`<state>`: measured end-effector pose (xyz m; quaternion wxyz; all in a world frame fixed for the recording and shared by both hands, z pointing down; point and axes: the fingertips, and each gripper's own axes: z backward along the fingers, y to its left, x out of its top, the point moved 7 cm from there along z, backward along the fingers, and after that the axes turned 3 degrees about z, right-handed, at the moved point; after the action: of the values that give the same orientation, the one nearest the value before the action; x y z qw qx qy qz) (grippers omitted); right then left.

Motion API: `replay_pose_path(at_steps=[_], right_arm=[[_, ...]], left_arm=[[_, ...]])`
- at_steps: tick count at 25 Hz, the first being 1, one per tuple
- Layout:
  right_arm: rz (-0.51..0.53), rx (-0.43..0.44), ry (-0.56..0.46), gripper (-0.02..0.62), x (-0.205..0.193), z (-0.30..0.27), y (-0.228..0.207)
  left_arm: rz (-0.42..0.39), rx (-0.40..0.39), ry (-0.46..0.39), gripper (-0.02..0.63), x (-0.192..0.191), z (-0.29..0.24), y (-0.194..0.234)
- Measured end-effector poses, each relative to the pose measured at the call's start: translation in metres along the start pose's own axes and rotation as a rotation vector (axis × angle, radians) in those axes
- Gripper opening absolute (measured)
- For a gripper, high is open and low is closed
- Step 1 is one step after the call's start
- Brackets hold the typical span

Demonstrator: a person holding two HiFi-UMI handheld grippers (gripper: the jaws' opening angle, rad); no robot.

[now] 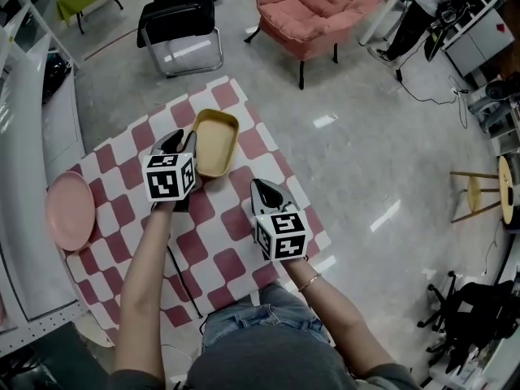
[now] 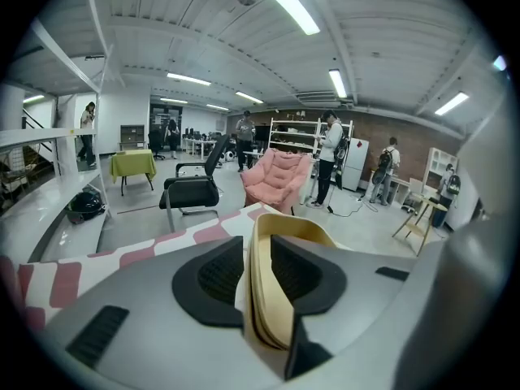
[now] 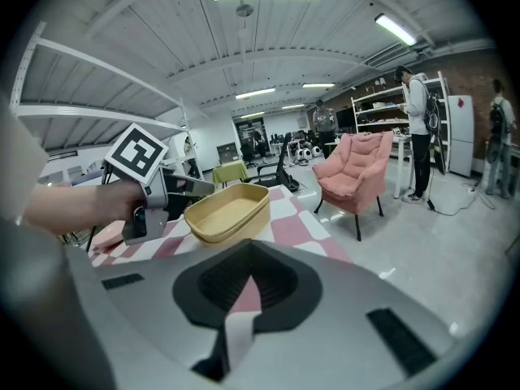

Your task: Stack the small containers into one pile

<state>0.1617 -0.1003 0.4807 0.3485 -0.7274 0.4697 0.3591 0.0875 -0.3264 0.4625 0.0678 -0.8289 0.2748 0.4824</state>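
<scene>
A yellow pile of nested small containers (image 1: 215,140) stands at the far side of the checkered table (image 1: 219,246). My left gripper (image 1: 183,143) is at its left wall. In the left gripper view the layered yellow rim (image 2: 276,291) stands between the black pads (image 2: 218,276), which are spread slightly and do not press on it. My right gripper (image 1: 260,189) hovers over the cloth to the right and nearer to me, shut and holding nothing. Its view shows the pile (image 3: 227,211) ahead, with the left gripper (image 3: 146,193) at its side.
A pink plate (image 1: 69,210) lies at the table's left edge. Beyond the table stand a black chair (image 1: 179,23) and a pink armchair (image 1: 313,10). A wooden stool (image 1: 479,193) is on the floor at the far right. Several people stand in the room's background.
</scene>
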Motion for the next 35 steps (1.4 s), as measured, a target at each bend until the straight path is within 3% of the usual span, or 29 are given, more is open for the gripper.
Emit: replay_pose_path(at_steps=[14, 35], right_arm=[[0.039, 0.058, -0.047, 0.011, 0.009, 0.023, 0.011], [0.055, 0.107, -0.106, 0.011, 0.009, 0.064, 0.001]], left_arm=[[0.008, 0.016, -0.079, 0.101, 0.011, 0.054, -0.022], [0.035, 0.080, -0.072, 0.102, -0.029, 0.109, -0.063]])
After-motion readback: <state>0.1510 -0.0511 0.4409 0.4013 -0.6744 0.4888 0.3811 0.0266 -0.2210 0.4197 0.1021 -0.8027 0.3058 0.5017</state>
